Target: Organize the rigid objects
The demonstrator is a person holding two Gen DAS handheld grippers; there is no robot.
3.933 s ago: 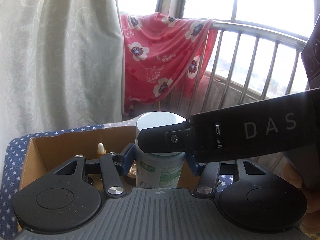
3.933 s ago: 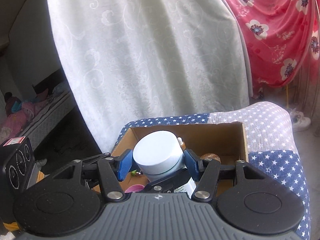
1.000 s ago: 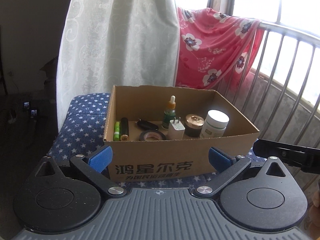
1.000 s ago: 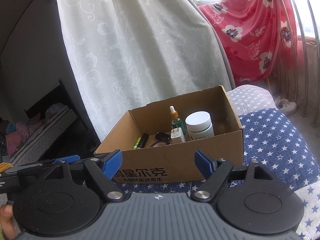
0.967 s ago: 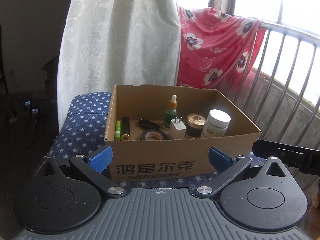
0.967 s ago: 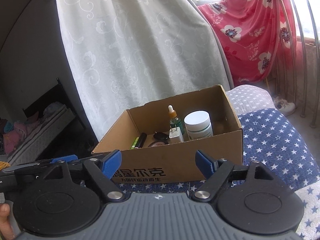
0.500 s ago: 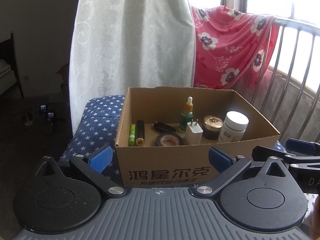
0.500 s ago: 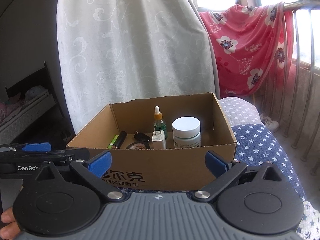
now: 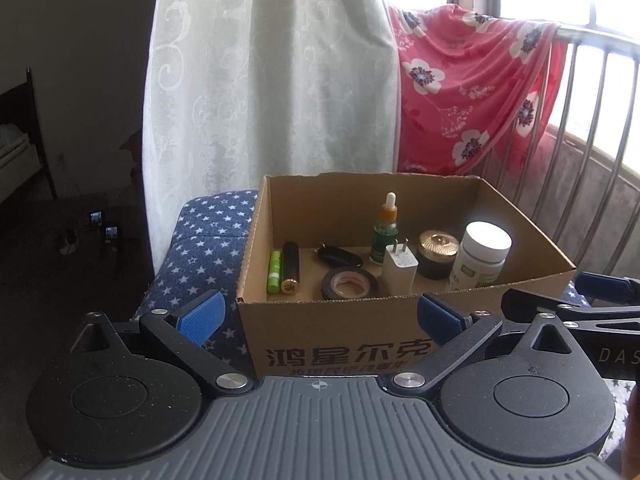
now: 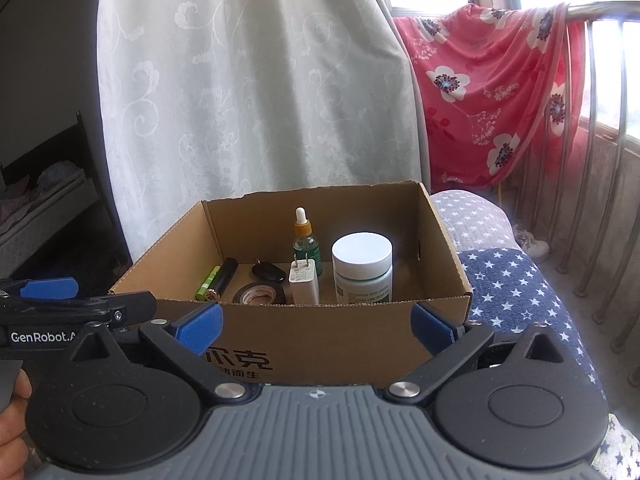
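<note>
An open cardboard box [image 9: 360,344] [image 10: 440,236] stands on a star-patterned blue cushion [image 9: 208,232]. Inside it stand a white-lidded jar [image 9: 482,256] [image 10: 362,268], a green dropper bottle [image 9: 386,230] [image 10: 305,236], a white charger plug [image 9: 400,266] [image 10: 304,278] and a gold-lidded dark jar [image 9: 437,254]. A tape roll [image 9: 350,284] [image 10: 260,294], a black key fob [image 9: 338,256], a black tube [image 9: 290,268] and a green tube [image 9: 274,272] lie on its floor. My left gripper [image 9: 318,314] and right gripper [image 10: 316,326] are both open and empty, held back in front of the box.
A white curtain [image 9: 272,80] hangs behind the box. A red floral cloth [image 9: 472,92] drapes over a metal railing [image 9: 600,120] at the right. A dark room with a bed [image 10: 44,200] lies at the left. The cushion [image 10: 508,280] extends right of the box.
Both grippers let go of the white-lidded jar inside the box, opened and pulled back. Over the last second they drew a little further away and turned slightly.
</note>
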